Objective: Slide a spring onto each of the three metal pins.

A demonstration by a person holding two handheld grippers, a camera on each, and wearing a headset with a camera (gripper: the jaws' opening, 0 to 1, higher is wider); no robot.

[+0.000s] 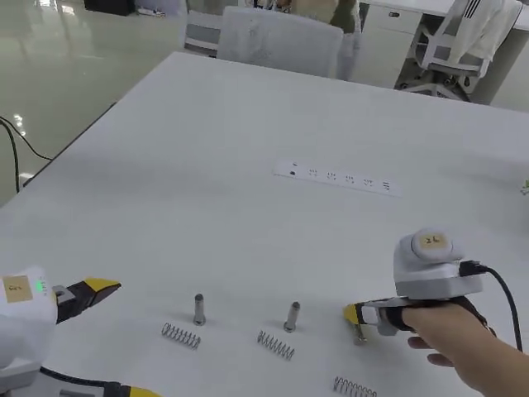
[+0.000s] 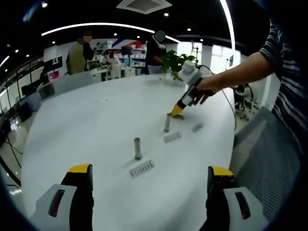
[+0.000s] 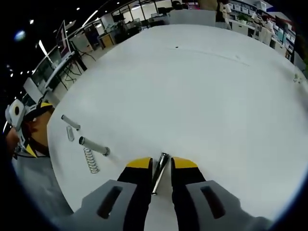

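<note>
Two metal pins [image 1: 199,308] [image 1: 292,316] stand upright near the table's front edge. A spring lies in front of each [image 1: 181,335] [image 1: 275,345], and a third spring [image 1: 354,387] lies further right. My right gripper [image 1: 355,317] is shut on the third pin [image 3: 159,172], which shows between its yellow-tipped jaws at the table surface. My left gripper [image 2: 150,171] is open wide with nothing between its jaws, level with the left pin [image 2: 137,148] and its spring [image 2: 142,168]. In the head view the left gripper [image 1: 120,339] sits at the bottom left.
A flush strip of power sockets [image 1: 337,178] sits mid-table. The white table [image 1: 248,124] stretches far ahead. Office chairs [image 1: 273,37] stand at its far edge. People stand in the background [image 2: 79,53].
</note>
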